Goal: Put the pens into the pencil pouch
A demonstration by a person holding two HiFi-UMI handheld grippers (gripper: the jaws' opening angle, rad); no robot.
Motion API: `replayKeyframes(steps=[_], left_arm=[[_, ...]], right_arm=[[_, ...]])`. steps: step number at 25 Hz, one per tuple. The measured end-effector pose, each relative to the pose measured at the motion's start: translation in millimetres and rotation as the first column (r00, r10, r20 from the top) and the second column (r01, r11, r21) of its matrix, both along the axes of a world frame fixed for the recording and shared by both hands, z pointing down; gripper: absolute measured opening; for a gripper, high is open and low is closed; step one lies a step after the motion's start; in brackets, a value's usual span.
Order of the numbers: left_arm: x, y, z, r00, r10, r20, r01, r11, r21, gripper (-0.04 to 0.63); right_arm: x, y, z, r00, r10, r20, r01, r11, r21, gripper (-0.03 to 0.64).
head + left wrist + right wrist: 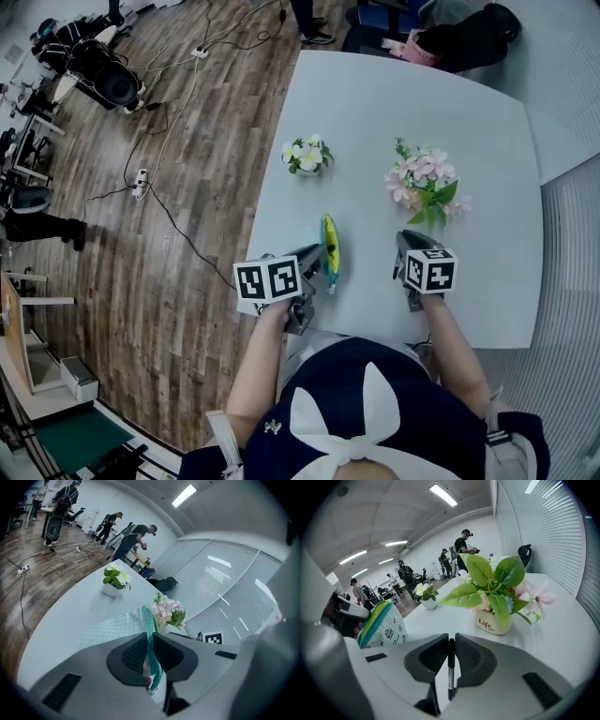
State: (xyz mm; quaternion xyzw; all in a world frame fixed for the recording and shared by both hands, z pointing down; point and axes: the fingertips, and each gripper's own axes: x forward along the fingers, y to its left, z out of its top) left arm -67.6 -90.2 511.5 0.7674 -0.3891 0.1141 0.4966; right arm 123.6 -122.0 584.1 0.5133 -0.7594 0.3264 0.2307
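Item 1, my left gripper [317,261]: jaws closed on the pencil pouch [329,247], clamping its near end. The pouch stands on edge on the table [403,103] with its green-and-yellow zipper edge up and its long axis running away from me.

Item 2, pen [450,670]: black, pinched between the closed jaws of my right gripper [451,637]. Its length lies along the jaw gap and trails back toward the camera.

Item 3, governing relation: the pouch [384,623] sits left of the pen, near but apart, and the right gripper is the nearer carrier. I judge the pen must travel left and line up with the zipper edge. I cannot tell whether the zipper is open.

Item 4, bystanders: a white flower pot [307,156] and a pink flower pot [427,183], both farther back.
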Motion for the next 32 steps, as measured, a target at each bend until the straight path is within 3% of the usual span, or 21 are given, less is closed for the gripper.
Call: replayKeyframes(steps=[13,32], left_arm=[[-3.1,1.6,0.3,1.0,-0.01,-0.002,0.011,1.0,0.003,0.054],[-3.8,2.9,0.2,1.0,-0.019,-0.002,0.019,1.0,0.006,0.054]], right_arm=[[-12.9,2.1,-60.7,0.998,-0.039,0.048,0.031,0.986,0.162,0.048],[-21.0,-0.2,-114.6,0.989,-0.059,0.132,0.022,0.964,0.263,0.048]])
